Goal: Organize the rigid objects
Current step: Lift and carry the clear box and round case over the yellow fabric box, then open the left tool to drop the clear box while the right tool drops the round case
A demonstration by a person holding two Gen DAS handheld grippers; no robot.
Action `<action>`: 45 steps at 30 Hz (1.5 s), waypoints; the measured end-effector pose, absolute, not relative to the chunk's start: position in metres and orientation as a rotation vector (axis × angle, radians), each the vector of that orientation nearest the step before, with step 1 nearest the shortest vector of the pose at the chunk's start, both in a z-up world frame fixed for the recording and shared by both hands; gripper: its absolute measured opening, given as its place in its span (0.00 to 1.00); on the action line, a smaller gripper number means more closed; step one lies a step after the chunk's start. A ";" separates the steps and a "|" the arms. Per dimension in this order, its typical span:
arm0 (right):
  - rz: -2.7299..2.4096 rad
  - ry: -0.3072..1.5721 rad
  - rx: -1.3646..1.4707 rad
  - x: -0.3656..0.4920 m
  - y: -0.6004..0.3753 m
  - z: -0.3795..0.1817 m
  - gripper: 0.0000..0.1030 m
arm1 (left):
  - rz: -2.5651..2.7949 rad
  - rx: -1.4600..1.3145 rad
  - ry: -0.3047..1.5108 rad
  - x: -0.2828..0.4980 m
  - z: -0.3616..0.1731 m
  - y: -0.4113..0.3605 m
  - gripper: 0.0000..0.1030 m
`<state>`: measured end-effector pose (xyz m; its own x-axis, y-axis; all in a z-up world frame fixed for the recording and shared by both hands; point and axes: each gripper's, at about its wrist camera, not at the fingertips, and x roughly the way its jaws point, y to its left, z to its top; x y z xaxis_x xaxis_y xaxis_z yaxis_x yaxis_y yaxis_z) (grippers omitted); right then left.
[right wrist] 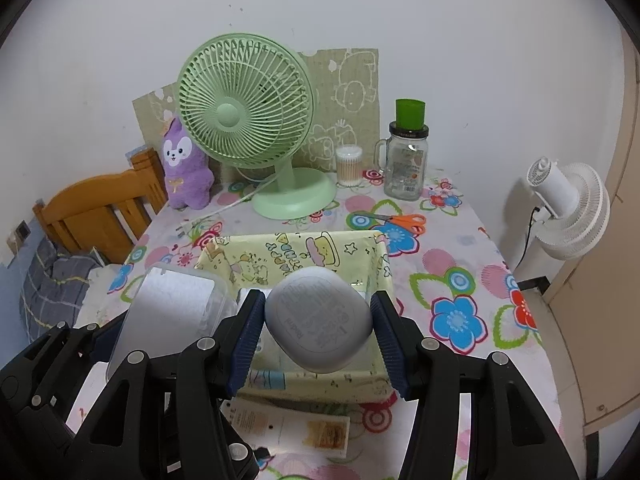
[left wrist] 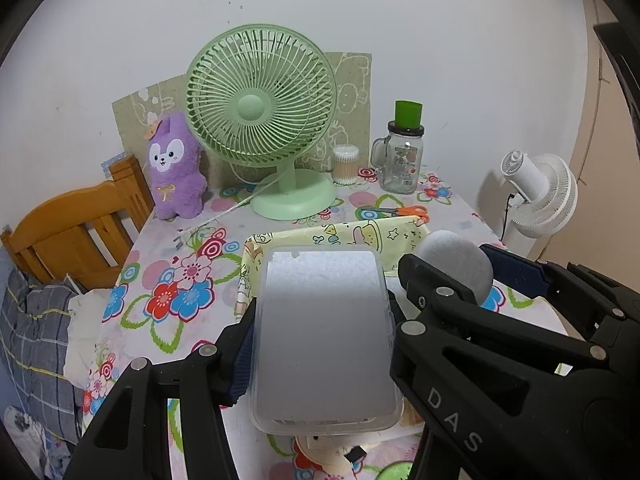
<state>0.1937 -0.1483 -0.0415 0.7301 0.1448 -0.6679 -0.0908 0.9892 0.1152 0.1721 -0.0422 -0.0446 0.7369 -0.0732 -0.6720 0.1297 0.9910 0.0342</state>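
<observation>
Left hand-held gripper (left wrist: 320, 340) pinching clear plastic case (left wrist: 324, 336); right hand-held gripper (right wrist: 318, 326) pinching grey oval case (right wrist: 318, 320); both poised above yellow fabric bin (right wrist: 280, 252) on tabletop (right wrist: 452, 264), likely for drop-in.

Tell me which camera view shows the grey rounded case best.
The right wrist view. There the grey case sits in the middle between the right gripper's blue pads, with its embossed face showing. In the left wrist view only its rounded end shows at the right, behind a black finger.
</observation>
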 end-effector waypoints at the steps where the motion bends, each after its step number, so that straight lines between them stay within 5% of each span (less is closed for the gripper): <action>1: 0.130 0.744 0.076 0.197 -0.147 -0.043 0.56 | -0.111 0.079 0.737 0.175 -0.046 -0.042 0.59; 34: 0.114 0.853 0.040 0.269 -0.140 -0.104 0.56 | -0.091 0.018 0.840 0.245 -0.107 -0.039 0.60; 45: 0.108 0.863 0.034 0.272 -0.141 -0.106 0.57 | -0.101 0.020 0.840 0.246 -0.108 -0.042 0.74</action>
<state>0.2721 -0.1406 -0.1064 0.6454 0.1087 -0.7561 -0.0812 0.9940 0.0736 0.2465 -0.0421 -0.1080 0.6629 -0.0816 -0.7443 0.0971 0.9950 -0.0226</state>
